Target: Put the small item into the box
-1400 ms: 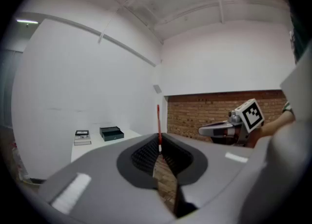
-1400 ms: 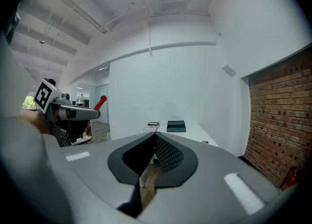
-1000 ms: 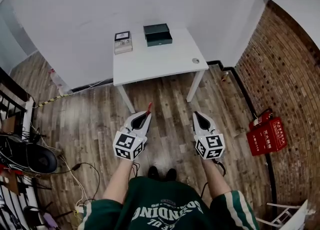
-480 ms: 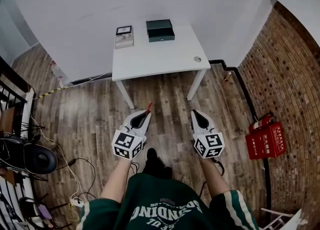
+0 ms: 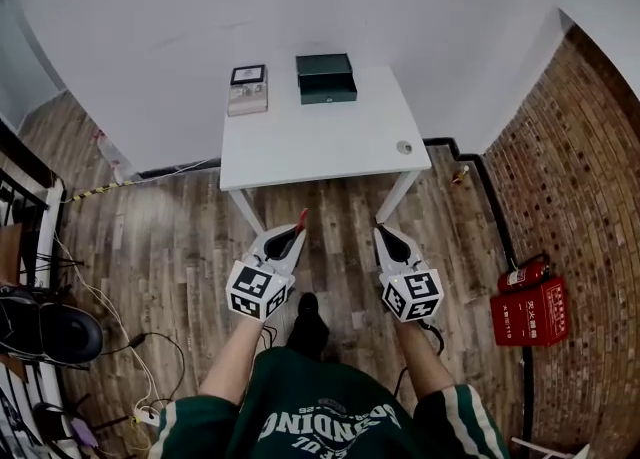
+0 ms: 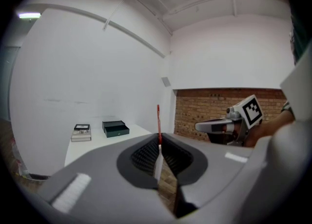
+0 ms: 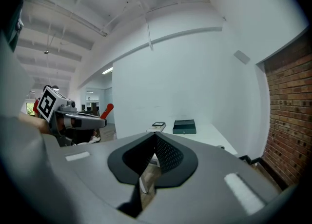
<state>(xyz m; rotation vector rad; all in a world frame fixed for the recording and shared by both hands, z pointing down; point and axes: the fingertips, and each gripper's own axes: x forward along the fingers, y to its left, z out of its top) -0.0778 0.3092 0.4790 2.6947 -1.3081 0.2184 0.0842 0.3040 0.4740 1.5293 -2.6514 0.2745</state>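
Table (image 5: 320,137) holds a closed green box (image 5: 326,78); left tool (image 5: 294,235) grips red stick (image 5: 302,216).

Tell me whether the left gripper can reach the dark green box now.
Probably not yet: the left gripper, shut on a red stick, hangs over the floor short of the table; the box sits at its far edge.

– On the table (image 5: 330,147)?
– Box (image 5: 325,78) at the far edge; smaller case (image 5: 247,89) just left of it, apart.
– Before it?
– Left gripper (image 5: 295,228) and right gripper (image 5: 383,235), apart; thin stick (image 6: 158,120) between the left one's jaws.
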